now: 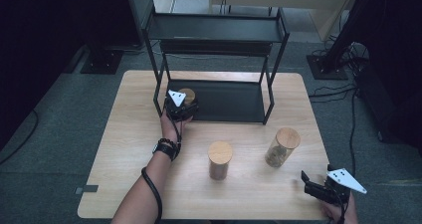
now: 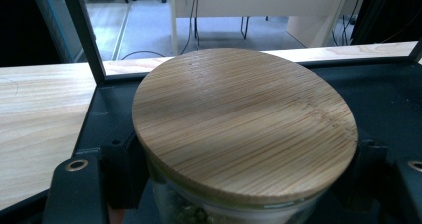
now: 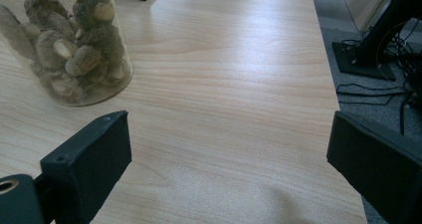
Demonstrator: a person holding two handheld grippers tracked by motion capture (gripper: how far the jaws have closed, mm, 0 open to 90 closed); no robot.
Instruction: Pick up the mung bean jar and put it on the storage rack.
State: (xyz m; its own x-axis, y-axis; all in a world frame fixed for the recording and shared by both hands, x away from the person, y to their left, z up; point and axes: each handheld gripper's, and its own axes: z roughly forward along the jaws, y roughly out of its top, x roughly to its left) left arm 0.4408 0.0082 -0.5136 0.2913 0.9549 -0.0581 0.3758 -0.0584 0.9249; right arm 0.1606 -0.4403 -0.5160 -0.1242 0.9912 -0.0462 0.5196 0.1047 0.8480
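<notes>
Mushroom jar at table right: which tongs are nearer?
Right. The right tongs sit open just off the mushroom jar; the left tongs grip another jar at the rack.

Jar lid [image 2: 244, 122] tan bamboo, striped grain. Table [image 1: 129, 149] pale wood. Rack [image 1: 224, 102] black. Both grippers' jaws black. 2nd jar [image 3: 64, 40] clear, brown contents.

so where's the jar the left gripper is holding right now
In the high view the jar sits at the left front corner of the black rack's bottom shelf, clamped in the left gripper, left of and beyond the two jars on the table.
</notes>
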